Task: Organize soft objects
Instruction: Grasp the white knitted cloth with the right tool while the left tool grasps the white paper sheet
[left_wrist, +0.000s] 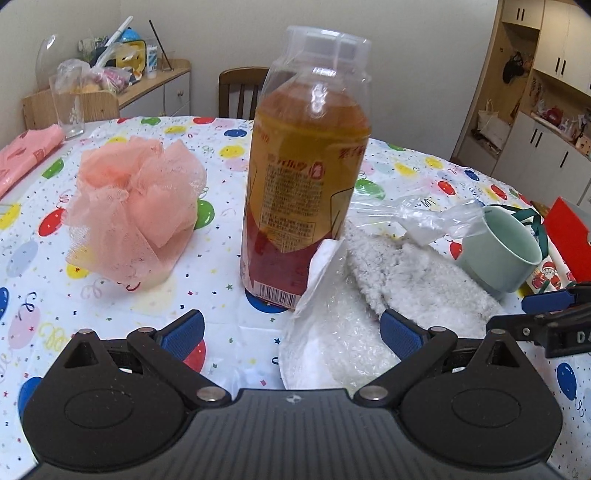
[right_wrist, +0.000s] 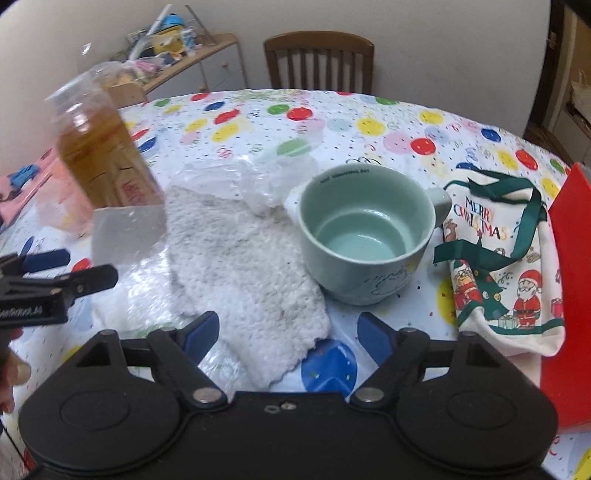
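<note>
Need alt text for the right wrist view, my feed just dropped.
The right gripper, jaws open and empty, hangs over the near corner of a white fluffy cloth on a balloon-print tablecloth. An empty green mug stands behind it, with a Christmas bag at right and a tea bottle at left.

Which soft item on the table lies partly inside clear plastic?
The white fluffy cloth: clear plastic wrap covers part of it. The pink mesh sponge and Christmas bag lie bare.
</note>
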